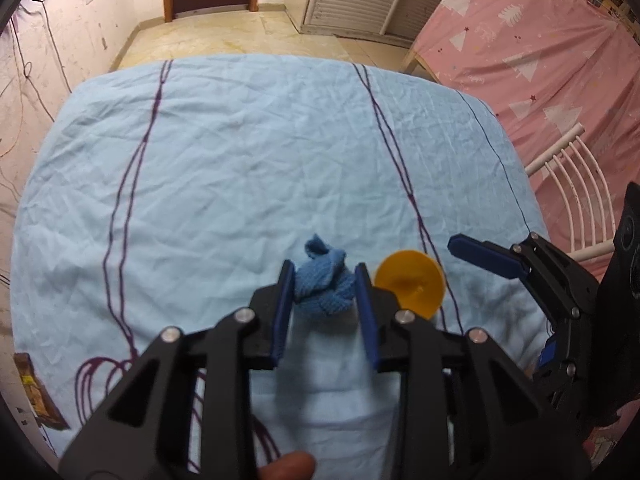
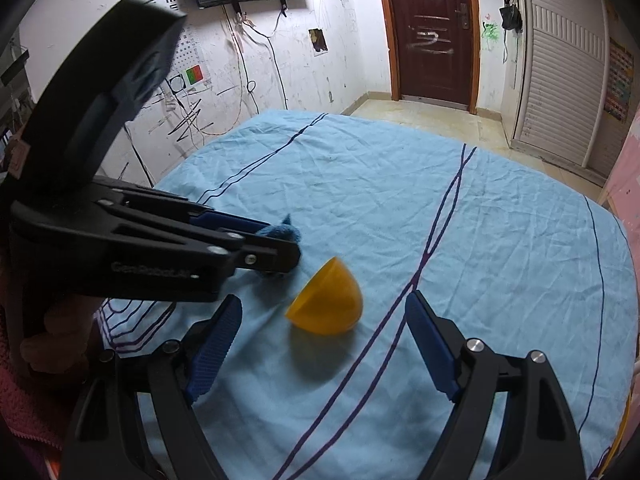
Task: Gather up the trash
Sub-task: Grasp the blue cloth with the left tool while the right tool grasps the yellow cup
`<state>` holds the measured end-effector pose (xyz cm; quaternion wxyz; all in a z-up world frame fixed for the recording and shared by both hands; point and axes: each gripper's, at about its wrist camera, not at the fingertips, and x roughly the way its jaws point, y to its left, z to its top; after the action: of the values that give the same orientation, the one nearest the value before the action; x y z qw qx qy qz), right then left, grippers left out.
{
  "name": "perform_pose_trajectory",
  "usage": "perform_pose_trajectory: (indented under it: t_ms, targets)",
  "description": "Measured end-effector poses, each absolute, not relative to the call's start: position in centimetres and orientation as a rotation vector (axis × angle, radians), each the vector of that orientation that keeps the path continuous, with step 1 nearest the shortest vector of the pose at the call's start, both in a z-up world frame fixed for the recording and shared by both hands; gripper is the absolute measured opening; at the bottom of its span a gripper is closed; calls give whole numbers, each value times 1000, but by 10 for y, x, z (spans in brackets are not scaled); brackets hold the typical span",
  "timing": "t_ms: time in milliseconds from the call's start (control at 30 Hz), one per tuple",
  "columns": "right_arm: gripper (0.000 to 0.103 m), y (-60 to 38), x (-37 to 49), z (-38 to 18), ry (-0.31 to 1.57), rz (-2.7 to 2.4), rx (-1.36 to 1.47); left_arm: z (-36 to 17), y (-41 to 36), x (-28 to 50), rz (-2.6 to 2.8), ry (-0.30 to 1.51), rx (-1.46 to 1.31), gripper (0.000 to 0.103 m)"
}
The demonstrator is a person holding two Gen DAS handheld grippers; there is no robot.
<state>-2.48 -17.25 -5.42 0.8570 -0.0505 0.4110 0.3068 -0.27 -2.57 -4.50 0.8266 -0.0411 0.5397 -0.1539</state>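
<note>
Item: bed sheet, light blue with dark purple line pattern, wrinkled, taken as the landmark; it carries all task items.
Item: blue knitted wad, crumpled, at the near part of the sheet; clamped between the blue pads of the left gripper, jaws narrowed onto it; seen from the right wrist view as a small blue tuft at the left gripper's tip.
Item: orange plastic half-shell, lying on the sheet on its domed side, rim tilted; just beside the wad, to its right; touched by neither gripper.
Item: right gripper, jaws spread wide, empty, hovering over the sheet on either side of the half-shell, near but apart from it.
</note>
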Motion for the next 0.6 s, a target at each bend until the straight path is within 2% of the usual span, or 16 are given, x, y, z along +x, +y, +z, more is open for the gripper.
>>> perform_pose_trajectory:
  t_ms: [133, 200, 267, 333, 600]
  targets:
    - [77, -171, -17, -57, 874, 626, -109, -45, -22, -1, -324, 1143, -83, 28]
    - [65, -169, -13, -59, 888, 628, -106, -45, -20, -1, -323, 1141, -80, 28]
    - [41, -169, -11, -62, 904, 612, -114, -45, -21, -1, -324, 1140, -79, 28]
    - [32, -170, -9, -65, 914, 613, -112, -45, -21, -1, -324, 1138, -76, 28]
    - [31, -183, -12, -60, 899, 600, -95, -44, -29, -1, -306, 1122, -39, 28]
